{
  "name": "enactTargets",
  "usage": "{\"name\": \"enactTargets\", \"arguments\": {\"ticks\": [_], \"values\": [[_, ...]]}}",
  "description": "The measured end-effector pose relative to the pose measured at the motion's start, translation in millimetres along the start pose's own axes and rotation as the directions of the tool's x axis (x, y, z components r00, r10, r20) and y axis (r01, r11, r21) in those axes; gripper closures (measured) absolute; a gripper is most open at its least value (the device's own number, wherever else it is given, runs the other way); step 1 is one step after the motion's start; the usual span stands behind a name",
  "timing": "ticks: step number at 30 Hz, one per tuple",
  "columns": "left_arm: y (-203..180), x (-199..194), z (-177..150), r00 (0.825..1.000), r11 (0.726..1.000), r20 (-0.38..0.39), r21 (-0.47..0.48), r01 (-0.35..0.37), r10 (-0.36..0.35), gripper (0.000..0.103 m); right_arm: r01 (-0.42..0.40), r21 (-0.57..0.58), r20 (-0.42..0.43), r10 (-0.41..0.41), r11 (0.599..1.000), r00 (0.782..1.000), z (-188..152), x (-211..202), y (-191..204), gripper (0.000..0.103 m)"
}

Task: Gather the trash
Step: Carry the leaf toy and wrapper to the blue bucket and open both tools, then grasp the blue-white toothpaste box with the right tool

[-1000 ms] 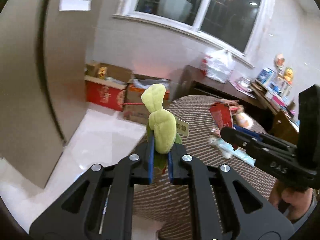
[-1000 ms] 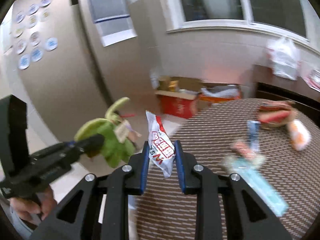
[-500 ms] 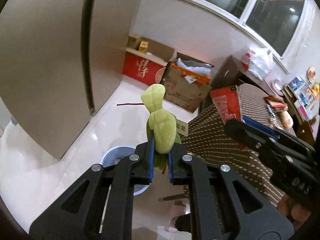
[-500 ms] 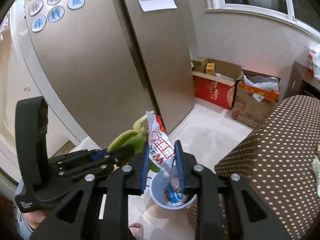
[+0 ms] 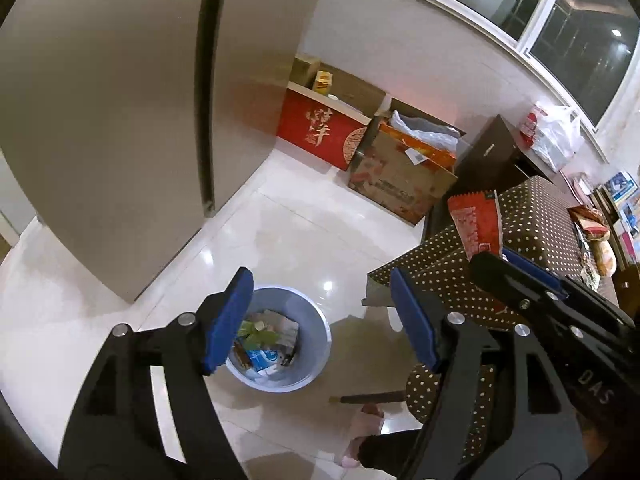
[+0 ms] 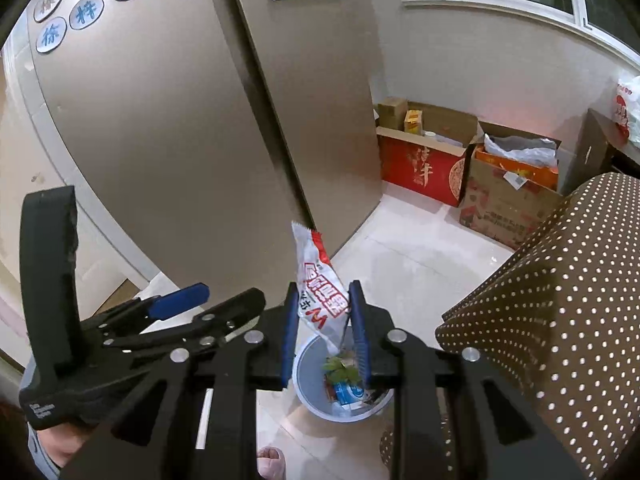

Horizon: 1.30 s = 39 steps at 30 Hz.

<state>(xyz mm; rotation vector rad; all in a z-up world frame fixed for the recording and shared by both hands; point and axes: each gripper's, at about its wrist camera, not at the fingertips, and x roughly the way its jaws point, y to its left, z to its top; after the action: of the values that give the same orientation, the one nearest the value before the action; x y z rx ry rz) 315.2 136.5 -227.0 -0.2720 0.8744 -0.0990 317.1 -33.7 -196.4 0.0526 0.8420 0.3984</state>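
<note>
Clearly the snack wrapper is light, thin and crinkly, pinched at its lower half by the right gripper above the bin, while the left gripper is opening, empty

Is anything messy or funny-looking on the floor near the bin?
Nothing is spilled. The blue bin stands upright on the shiny floor with the trash inside it. The cardboard boxes by the wall sit open, stuffed with bags, a little untidy.
</note>
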Motion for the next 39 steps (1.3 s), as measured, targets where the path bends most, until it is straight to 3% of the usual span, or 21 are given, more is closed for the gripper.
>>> {"name": "enactTargets", "arguments": {"ticks": [15, 17, 19, 22, 30, 39], "values": [[26.6, -8.2, 4.8, 0.997, 0.995, 0.021, -0.061, -0.079, 0.080, 0.033, -0.023, -0.011, 0.049, 0.023, 1.000, 0.999, 13.3, 17.5, 11.6, 0.076], [32.6, -10.0, 5.6, 0.995, 0.992, 0.022, -0.083, -0.092, 0.094, 0.033, -0.041, -0.018, 0.073, 0.043, 0.999, 0.996, 17.8, 20.7, 14.2, 0.071], [40.1, -13.2, 6.2, 0.995, 0.989, 0.026, -0.107, -0.098, 0.101, 0.033, -0.023, -0.029, 0.090, 0.025, 0.999, 0.996, 20.1, 21.6, 16.7, 0.055], [41.8, -18.1, 7.0, 0.994, 0.988, 0.034, -0.112, -0.102, 0.106, 0.033, -0.013, -0.026, 0.102, 0.016, 1.000, 0.995, 21.7, 18.9, 17.6, 0.055], [14.4, -35.4, 9.6, 0.995, 0.995, 0.064, -0.070, -0.071, 0.076, 0.033, 0.039, -0.029, 0.135, -0.035, 0.999, 0.990, 21.4, -15.9, 12.3, 0.054], [-67.4, -64.8, 7.0, 0.995, 0.998, 0.102, 0.064, 0.010, -0.017, 0.031, 0.106, 0.018, 0.191, -0.108, 0.994, 0.976, 13.0, -97.9, -36.6, 0.051]]}}
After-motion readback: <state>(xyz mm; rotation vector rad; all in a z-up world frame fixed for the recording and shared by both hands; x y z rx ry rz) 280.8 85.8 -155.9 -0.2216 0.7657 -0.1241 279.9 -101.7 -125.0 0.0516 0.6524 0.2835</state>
